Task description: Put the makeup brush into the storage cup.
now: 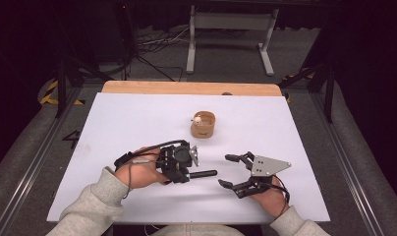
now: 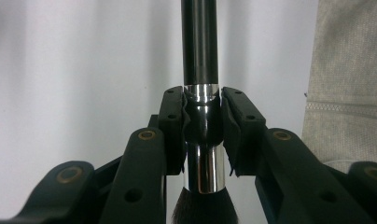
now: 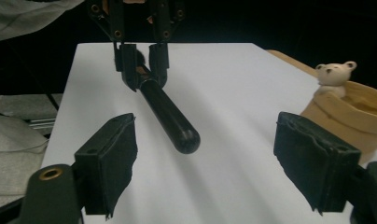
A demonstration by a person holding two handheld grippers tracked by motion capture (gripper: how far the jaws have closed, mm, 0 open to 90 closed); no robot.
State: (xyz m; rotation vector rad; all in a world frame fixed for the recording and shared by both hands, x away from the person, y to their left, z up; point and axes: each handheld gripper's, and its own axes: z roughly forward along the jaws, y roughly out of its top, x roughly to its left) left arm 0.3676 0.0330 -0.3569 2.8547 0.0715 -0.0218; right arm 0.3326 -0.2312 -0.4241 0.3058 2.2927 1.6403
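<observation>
In the high view the left gripper (image 1: 186, 164) holds a makeup brush (image 1: 202, 173) level above the white table (image 1: 137, 123), handle toward the right gripper (image 1: 227, 171), probably for handover. In the left gripper view the pads (image 2: 173, 122) clamp its ferrule. In the right gripper view the jaws stand wide, facing the handle; a wooden cup (image 3: 350, 114) is beside.

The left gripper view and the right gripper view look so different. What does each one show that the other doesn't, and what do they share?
The left gripper view alone shows the shiny metal collar of the brush, clamped between that gripper's pads, with dark bristles just below it.

The right gripper view alone shows the brush handle's rounded end pointing at the camera, a tan cup with a small bear figure on its rim, and the right gripper, its jaws wide apart with nothing between them.

Both show the black brush handle, the left gripper and the white table.
</observation>
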